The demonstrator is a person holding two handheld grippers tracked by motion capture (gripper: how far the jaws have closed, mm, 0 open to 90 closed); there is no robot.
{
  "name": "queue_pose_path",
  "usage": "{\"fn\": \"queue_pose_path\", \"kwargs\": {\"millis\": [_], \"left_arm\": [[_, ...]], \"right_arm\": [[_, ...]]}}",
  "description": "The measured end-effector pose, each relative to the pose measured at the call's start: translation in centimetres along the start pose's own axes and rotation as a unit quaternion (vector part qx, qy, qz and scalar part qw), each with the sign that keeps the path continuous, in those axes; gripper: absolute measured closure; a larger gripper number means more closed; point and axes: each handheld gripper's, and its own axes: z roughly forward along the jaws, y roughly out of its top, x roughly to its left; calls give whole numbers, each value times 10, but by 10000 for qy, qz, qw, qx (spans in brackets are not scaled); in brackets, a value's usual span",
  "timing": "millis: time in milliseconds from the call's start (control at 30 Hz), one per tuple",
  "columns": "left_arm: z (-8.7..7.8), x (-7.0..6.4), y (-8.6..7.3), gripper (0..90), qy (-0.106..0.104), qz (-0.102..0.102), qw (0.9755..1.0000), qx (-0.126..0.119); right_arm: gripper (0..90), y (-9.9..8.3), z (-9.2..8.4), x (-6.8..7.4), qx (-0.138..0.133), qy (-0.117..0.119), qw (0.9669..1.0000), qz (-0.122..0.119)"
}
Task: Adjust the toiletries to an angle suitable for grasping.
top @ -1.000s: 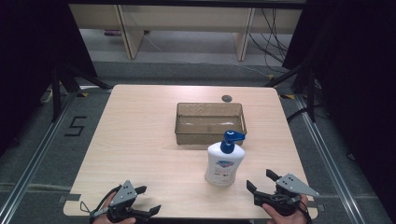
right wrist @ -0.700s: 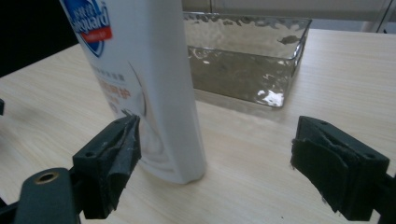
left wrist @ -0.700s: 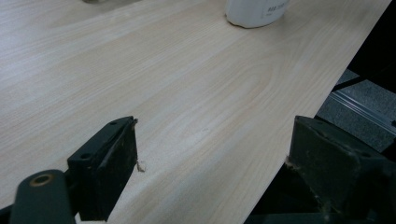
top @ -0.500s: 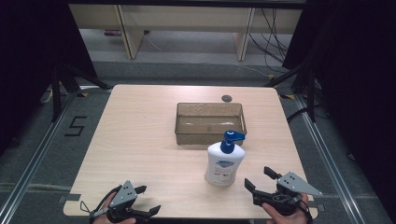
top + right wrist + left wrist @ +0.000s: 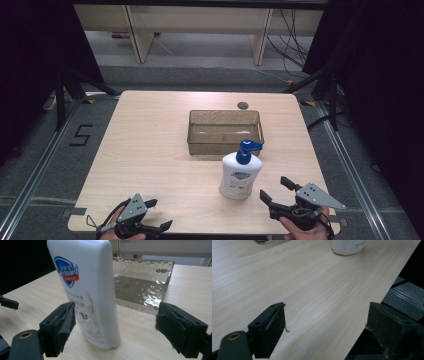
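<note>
bottle label (image 5: 67,271) – right gripper view alone

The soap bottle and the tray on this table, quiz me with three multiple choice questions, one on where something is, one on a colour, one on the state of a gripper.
1. Where does the soap bottle stand?
A. Inside the tray
B. On the table, on the near side of the tray
C. Beyond the tray

2. What colour is the bottle's pump top?
A. Blue
B. Red
C. Green

3. How is the right gripper?
A. Shut on the bottle
B. Shut on nothing
C. Open

Answers: 1 B, the high view shows it upright on bare wood at the tray's near edge. 2 A, the pump is blue. 3 C, its jaws stand apart and the bottle is not clamped.
</note>
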Motion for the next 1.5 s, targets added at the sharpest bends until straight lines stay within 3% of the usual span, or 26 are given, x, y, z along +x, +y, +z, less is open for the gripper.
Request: {"fn": "queue_pose_path", "kwargs": {"millis": [100,300,333,433,467,500,533,567,600,700,767,867,1000,1233,1433,1500], "left_arm": [[0,0,0,148,-12,-8,10000,-12],[1,0,0,148,-39,-15,10000,2],[1,0,0,148,-30,-19,10000,4],[2,0,-1,148,-40,-52,10000,-26],[1,0,0,148,-36,-54,10000,3],[1,1,0,148,-14,-8,10000,50],[1,1,0,148,-13,-19,10000,36],[0,1,0,147,-3,29,10000,66],[2,0,-1,148,-39,-50,10000,-24],[1,0,0,148,-24,-50,10000,21],[1,1,0,148,-36,-30,10000,46],[1,1,0,148,-31,-31,10000,43],[1,2,-1,148,-40,-17,10000,30],[1,2,0,148,-28,-19,10000,30],[1,1,0,148,-28,-51,10000,-8],[1,1,0,148,-32,-49,10000,-31]], "right_arm": [[167,2,1,1,22,-44,9999,-126],[173,4,0,3,-15,-83,9999,-123],[174,5,-1,4,35,-23,10000,-38],[173,8,-1,4,-21,1,9999,-140],[173,9,-2,8,3,55,10000,55],[173,10,-3,6,-15,5,9999,-157],[172,11,-3,7,-44,18,9998,-194],[171,13,-6,9,36,24,10000,-84],[171,13,-5,8,-28,25,9998,-188],[163,18,-8,12,-63,97,9998,-155],[157,22,-10,15,-113,175,9994,-290],[156,25,-11,19,-171,228,9994,-221],[154,32,-14,20,-217,219,9990,-334],[151,42,-9,28,-285,334,9986,-309],[151,52,-1,29,-245,317,9977,-539],[151,53,1,30,-280,371,9979,-450]]}}
